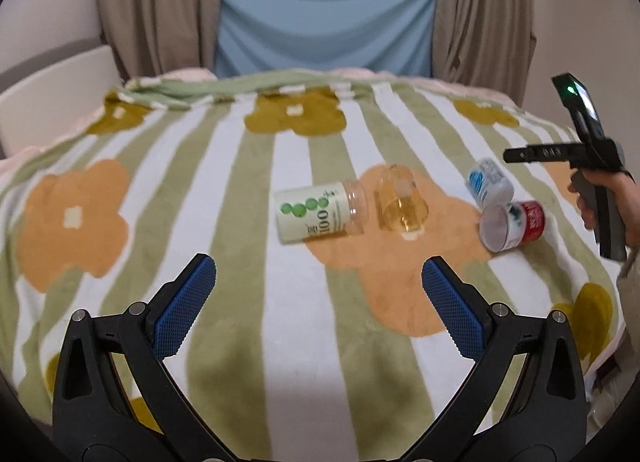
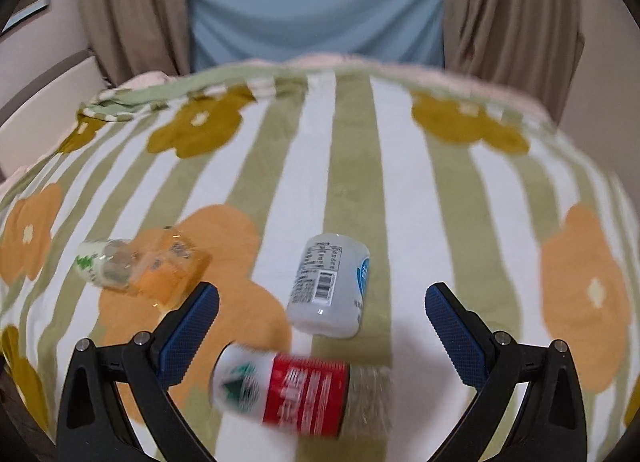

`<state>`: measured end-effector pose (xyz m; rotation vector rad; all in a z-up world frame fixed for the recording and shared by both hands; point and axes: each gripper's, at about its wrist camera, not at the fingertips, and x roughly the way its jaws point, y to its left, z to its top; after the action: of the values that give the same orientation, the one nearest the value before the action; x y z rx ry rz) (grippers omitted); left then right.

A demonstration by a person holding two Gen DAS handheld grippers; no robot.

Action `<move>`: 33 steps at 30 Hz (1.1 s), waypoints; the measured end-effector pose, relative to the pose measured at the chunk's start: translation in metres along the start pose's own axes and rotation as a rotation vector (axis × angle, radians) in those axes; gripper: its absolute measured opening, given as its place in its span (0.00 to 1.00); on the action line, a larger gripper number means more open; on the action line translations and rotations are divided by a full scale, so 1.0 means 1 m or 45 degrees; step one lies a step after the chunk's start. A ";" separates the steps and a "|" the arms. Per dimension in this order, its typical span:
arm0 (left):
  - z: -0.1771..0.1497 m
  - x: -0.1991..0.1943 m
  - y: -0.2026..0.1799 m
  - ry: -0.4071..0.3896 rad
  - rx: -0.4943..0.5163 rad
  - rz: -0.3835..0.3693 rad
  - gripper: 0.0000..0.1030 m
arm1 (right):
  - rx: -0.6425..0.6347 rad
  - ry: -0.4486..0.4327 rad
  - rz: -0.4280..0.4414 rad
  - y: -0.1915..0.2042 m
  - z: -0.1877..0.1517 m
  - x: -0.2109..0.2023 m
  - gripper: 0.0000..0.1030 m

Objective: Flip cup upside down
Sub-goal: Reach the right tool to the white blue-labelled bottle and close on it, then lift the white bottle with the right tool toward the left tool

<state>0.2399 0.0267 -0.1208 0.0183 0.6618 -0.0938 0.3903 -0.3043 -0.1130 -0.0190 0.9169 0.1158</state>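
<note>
Several cups lie on their sides on the striped flower blanket (image 1: 248, 166). A clear amber cup (image 1: 400, 200) lies mid-bed, next to a white cup with green print (image 1: 320, 212). A red-and-white cup (image 1: 512, 224) and a white-and-blue cup (image 1: 488, 181) lie to the right. My left gripper (image 1: 318, 282) is open and empty, short of the cups. My right gripper (image 2: 322, 314) is open, with the red-and-white cup (image 2: 288, 396) lying between its fingers and the white-and-blue cup (image 2: 330, 286) just ahead. The amber cup (image 2: 172, 274) and the green-print cup (image 2: 100, 262) lie to its left.
The right gripper's body and the hand holding it (image 1: 600, 182) show at the right edge of the left wrist view. Beige curtains (image 1: 156, 10) and a blue cloth (image 1: 324, 18) hang behind the bed. The blanket drops off at the right edge (image 1: 612, 302).
</note>
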 end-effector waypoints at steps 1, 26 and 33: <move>0.000 0.006 -0.001 0.011 0.002 -0.002 1.00 | 0.003 0.049 0.001 -0.002 0.003 0.013 1.00; -0.018 -0.003 0.021 0.048 -0.047 0.017 1.00 | -0.164 0.170 0.013 0.023 0.023 0.049 0.56; -0.021 -0.034 0.021 0.032 -0.049 0.006 1.00 | -0.362 0.130 0.367 0.090 -0.003 -0.030 0.56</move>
<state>0.2022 0.0512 -0.1165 -0.0156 0.6888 -0.0766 0.3598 -0.2182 -0.0879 -0.1581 0.9953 0.5166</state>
